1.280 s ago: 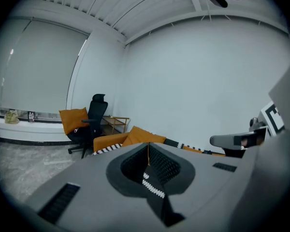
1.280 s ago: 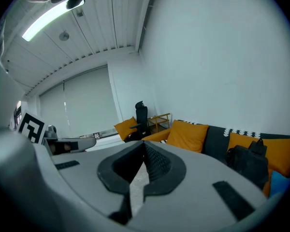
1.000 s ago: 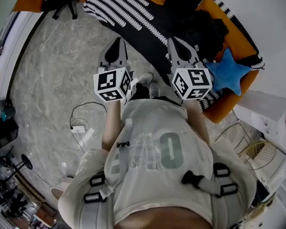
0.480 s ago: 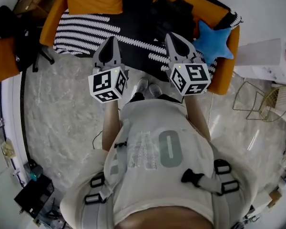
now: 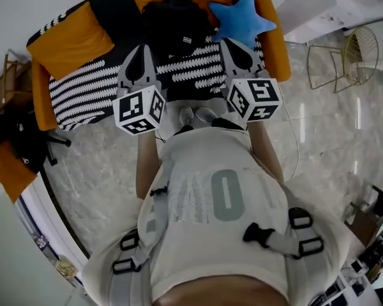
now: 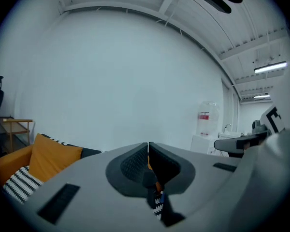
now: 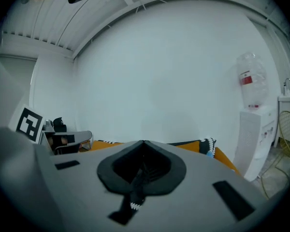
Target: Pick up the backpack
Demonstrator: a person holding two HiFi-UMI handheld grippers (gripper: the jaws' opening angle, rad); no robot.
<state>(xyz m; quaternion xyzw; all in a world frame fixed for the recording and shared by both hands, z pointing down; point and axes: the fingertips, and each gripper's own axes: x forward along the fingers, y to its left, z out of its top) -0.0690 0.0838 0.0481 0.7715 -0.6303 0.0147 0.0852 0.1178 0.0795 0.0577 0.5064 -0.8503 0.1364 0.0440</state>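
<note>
A black backpack (image 5: 174, 24) lies on the orange sofa (image 5: 73, 40) straight ahead in the head view, between an orange cushion and a blue star pillow (image 5: 240, 19). My left gripper (image 5: 140, 50) and right gripper (image 5: 232, 45) are held side by side in front of my chest, pointing at the sofa, short of the backpack. Both are shut with nothing between the jaws. In the left gripper view the left gripper (image 6: 148, 144) shows its tips pressed together against the white wall. The right gripper (image 7: 143, 142) looks the same in the right gripper view.
The sofa carries a black and white striped throw (image 5: 89, 91). A wire chair (image 5: 354, 50) and white cabinet (image 5: 319, 11) stand to the right, with a water dispenser (image 7: 253, 124) beyond. A black office chair (image 5: 19, 142) stands at the left on the marble floor (image 5: 102, 171).
I have turned to face the sofa: it swung from the upper right to straight ahead, and the backpack now lies just past both grippers. Both stay shut.
</note>
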